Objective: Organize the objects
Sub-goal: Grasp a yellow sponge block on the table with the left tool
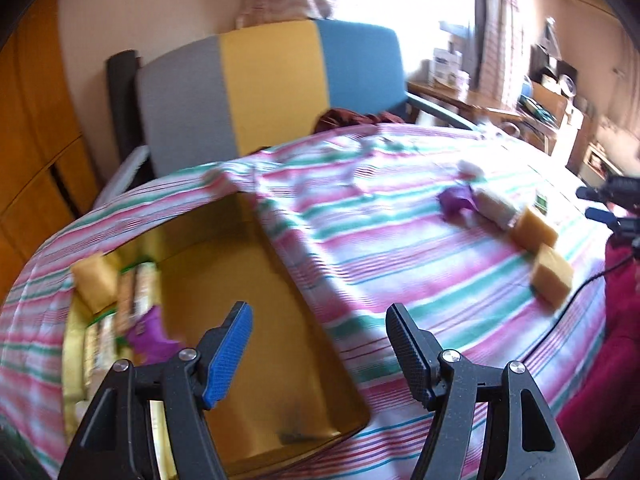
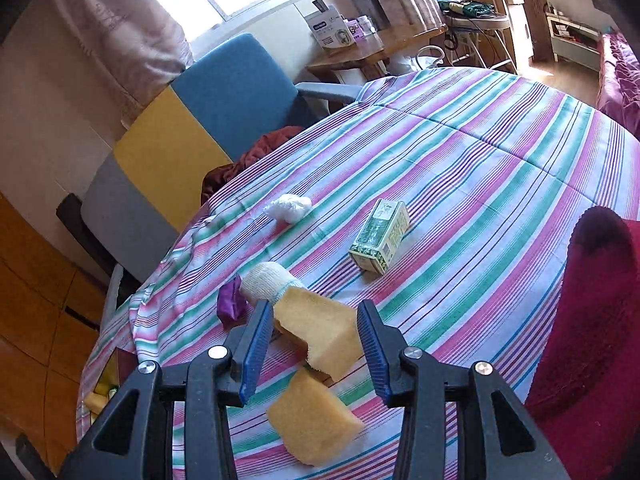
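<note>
My left gripper (image 1: 320,344) is open and empty above a gold box (image 1: 280,340) that holds a yellow sponge (image 1: 96,280), packets and a purple item (image 1: 152,336) along its left side. My right gripper (image 2: 312,344) is open, its jaws either side of a yellow sponge (image 2: 320,328) on the striped cloth; whether they touch it I cannot tell. A second sponge (image 2: 312,420) lies just below. A white rolled cloth (image 2: 268,284), a purple item (image 2: 230,306), a white wad (image 2: 288,206) and a green carton (image 2: 380,236) lie beyond.
The striped cloth (image 2: 480,160) covers the table. A grey, yellow and blue chair (image 1: 260,88) stands behind it with dark red cloth (image 2: 256,156) on its seat. A red cushion (image 2: 592,320) is at the right. A desk with boxes (image 2: 340,32) stands by the window.
</note>
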Motion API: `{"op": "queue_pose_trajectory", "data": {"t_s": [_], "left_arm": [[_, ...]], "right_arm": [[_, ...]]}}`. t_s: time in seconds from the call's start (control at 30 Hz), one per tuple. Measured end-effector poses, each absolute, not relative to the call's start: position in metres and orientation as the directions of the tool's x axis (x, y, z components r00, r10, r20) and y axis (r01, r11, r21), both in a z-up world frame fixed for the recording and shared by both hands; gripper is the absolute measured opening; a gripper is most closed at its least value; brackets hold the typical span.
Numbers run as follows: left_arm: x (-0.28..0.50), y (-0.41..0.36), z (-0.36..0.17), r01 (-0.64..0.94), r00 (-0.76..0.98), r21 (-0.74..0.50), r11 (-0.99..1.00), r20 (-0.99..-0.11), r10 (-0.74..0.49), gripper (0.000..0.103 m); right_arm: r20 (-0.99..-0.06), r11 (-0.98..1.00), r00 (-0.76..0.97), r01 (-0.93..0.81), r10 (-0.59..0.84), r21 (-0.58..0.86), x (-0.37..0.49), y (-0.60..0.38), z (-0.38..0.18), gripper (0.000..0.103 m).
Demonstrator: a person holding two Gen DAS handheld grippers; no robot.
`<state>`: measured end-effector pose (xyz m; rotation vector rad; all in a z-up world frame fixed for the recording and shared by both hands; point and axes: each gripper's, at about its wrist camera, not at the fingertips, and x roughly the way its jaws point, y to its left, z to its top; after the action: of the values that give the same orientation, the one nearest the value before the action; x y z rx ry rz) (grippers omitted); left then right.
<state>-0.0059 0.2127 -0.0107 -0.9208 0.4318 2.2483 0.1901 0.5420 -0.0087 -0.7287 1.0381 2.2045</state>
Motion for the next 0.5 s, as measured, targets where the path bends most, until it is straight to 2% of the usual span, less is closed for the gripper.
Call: {"op": "queue_pose_trajectory", "data": {"t_s": [0.2,0.5], "left_arm": [[0.005,0.274,-0.028,-0.781,-0.389,-0.022,-0.624,-0.765,0.514,0.070],[0.023,0.357,-0.044,-0.887,-0.255,-0.048,-0.459,-0.779,0.573,0.070]], "right_arm": [[-0.682,-0.530,-0.694,-0.678,0.231,0.510,0.183,0.542,-0.013,0.044],[-0.655,-0.509,-0.725,-0.654,0.211,0.560,0.190,0.547,-0.016,0.044]]}}
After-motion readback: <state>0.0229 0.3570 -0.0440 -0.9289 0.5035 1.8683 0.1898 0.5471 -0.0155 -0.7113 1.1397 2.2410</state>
